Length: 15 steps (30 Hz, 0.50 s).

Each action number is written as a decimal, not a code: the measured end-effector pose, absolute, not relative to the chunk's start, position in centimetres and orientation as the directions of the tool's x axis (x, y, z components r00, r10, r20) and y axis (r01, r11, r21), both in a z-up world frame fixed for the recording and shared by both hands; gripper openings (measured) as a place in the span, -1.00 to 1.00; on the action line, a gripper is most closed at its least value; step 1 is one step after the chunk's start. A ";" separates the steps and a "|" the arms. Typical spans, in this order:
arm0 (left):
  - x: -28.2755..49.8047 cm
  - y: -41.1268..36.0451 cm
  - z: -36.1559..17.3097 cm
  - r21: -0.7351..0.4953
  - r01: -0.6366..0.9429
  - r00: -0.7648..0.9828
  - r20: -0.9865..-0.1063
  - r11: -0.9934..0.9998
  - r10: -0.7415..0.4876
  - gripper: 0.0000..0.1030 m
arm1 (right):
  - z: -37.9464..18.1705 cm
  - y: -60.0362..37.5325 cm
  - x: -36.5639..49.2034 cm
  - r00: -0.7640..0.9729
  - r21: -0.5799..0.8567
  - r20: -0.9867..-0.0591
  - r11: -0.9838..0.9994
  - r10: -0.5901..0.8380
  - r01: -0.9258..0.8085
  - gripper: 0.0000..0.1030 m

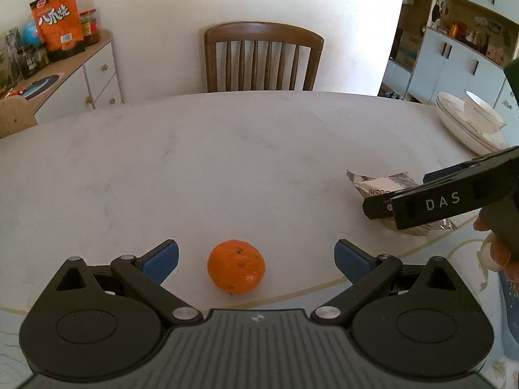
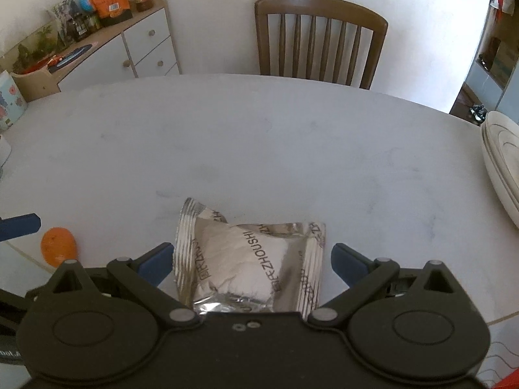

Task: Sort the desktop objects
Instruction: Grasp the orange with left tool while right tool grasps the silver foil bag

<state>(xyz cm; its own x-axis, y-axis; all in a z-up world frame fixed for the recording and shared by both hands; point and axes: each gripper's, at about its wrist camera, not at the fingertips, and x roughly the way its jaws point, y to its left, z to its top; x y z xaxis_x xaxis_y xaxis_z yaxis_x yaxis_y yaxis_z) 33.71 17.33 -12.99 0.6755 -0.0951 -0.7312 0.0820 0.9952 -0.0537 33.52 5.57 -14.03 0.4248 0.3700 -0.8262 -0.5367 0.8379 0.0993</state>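
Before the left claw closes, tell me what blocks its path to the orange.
Nothing visible does. The orange sits on bare table between the open left claw fingers, untouched. The foil packet and right claw lie off to the right.

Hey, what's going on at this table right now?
A person is sorting things on a white table with two handheld tongs. The left tongs are open, with an orange sitting between the fingers, not gripped. The right tongs are also open, straddling a silver foil packet that lies flat on the table. Nothing is lifted yet. White dishes are stacked at the far right edge.
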 end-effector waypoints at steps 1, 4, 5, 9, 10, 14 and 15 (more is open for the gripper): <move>33.8 17.4 -13.1 -0.054 0.081 0.673 -0.734 0.995 -0.095 0.98 | -14.1 5.6 33.6 0.422 0.103 -0.827 0.837 0.373 -0.537 0.99; 33.8 17.3 -13.5 -0.052 0.082 0.673 -0.733 0.995 -0.094 0.97 | -14.4 5.8 33.8 0.417 0.103 -0.832 0.840 0.365 -0.532 0.99; 33.8 17.4 -13.5 -0.049 0.082 0.674 -0.733 0.995 -0.092 0.97 | -14.5 5.9 33.8 0.417 0.099 -0.834 0.841 0.363 -0.533 0.99; 34.0 17.6 -13.8 -0.057 0.078 0.672 -0.735 0.995 -0.094 0.87 | -14.9 5.9 34.0 0.421 0.102 -0.834 0.849 0.358 -0.519 0.99; 34.0 17.7 -13.9 -0.058 0.076 0.671 -0.735 0.995 -0.094 0.81 | -14.9 6.0 34.0 0.422 0.101 -0.833 0.848 0.358 -0.520 0.99; 33.9 17.9 -14.0 -0.063 0.069 0.669 -0.737 0.996 -0.094 0.58 | -15.0 6.3 33.7 0.427 0.082 -0.832 0.840 0.353 -0.536 0.93; 33.9 17.9 -14.0 -0.059 0.068 0.670 -0.737 0.996 -0.090 0.55 | -15.0 6.3 33.6 0.430 0.078 -0.831 0.841 0.352 -0.536 0.91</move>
<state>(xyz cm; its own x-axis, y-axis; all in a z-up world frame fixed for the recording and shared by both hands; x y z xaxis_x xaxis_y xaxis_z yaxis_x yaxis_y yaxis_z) 33.90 17.87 -13.98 0.6699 -0.0897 -0.7370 0.0680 0.9959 -0.0594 33.62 6.31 -15.03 0.4303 0.3520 -0.8312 -0.5361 0.8405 0.0784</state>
